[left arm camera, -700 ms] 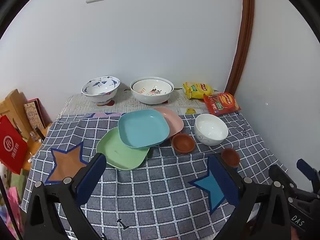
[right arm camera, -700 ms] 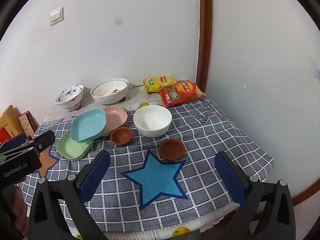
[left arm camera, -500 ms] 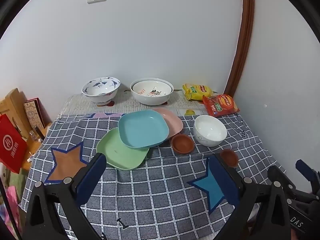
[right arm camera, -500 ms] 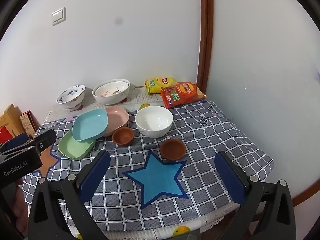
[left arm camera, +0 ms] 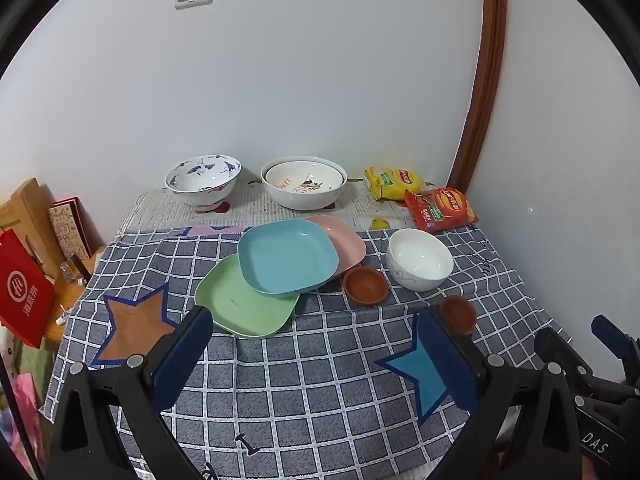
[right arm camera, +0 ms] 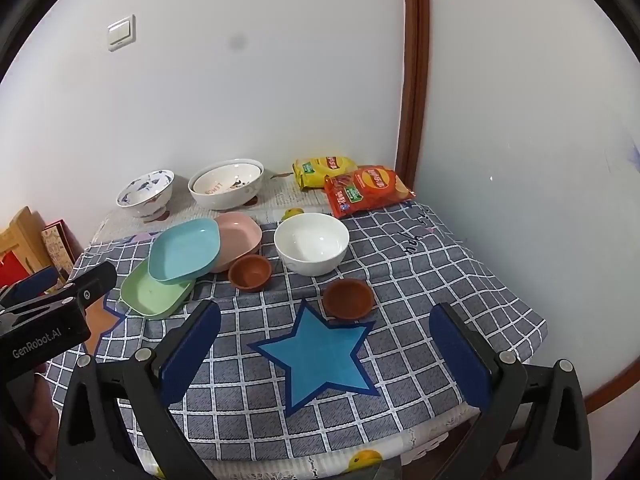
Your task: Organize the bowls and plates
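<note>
- Left tongs and right tongs both released, empty, above the counter.
- Blue plate overlaps the green plate and pink plate.
- White bowl right of the blue plate.

A: How many plates are lying on the cloth?

B: Three are overlapping: one blue, one green, one pink.

A: And bowls?

B: Three big ones are sitting there: a plain white bowl, a blue-patterned bowl and a lettered bowl that seems to be holding another inside.

A: Small dishes?

B: Two brown ones are resting nearby. Two snack bags are lying at the back.
</note>
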The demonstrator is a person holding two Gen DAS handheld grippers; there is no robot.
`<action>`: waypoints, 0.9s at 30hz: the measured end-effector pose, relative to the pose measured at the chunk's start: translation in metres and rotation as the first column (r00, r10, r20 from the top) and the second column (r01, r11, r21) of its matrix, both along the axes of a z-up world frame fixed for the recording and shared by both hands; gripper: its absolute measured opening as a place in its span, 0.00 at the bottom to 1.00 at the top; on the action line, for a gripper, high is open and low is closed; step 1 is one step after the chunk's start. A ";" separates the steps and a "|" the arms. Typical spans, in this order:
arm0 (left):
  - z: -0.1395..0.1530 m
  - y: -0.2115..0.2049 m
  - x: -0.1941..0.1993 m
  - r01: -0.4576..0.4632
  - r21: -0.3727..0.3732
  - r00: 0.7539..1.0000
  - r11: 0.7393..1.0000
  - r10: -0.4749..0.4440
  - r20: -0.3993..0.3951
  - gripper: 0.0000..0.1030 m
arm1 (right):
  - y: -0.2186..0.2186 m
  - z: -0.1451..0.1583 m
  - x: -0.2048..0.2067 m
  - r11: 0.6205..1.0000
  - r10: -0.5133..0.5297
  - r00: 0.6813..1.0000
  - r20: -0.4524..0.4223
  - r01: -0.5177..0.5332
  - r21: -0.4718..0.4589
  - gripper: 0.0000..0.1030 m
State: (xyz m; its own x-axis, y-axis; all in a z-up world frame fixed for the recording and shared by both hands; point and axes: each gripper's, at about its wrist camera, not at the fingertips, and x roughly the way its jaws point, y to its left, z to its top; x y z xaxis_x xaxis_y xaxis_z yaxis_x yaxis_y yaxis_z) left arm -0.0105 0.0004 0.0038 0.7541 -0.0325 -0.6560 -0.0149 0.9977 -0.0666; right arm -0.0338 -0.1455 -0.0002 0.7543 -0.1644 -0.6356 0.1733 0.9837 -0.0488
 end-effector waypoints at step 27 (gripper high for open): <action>0.000 0.004 -0.004 -0.002 0.005 1.000 1.000 0.002 0.001 1.00 | 0.005 -0.002 -0.003 1.000 0.008 1.000 0.005 -0.008 -0.002 1.00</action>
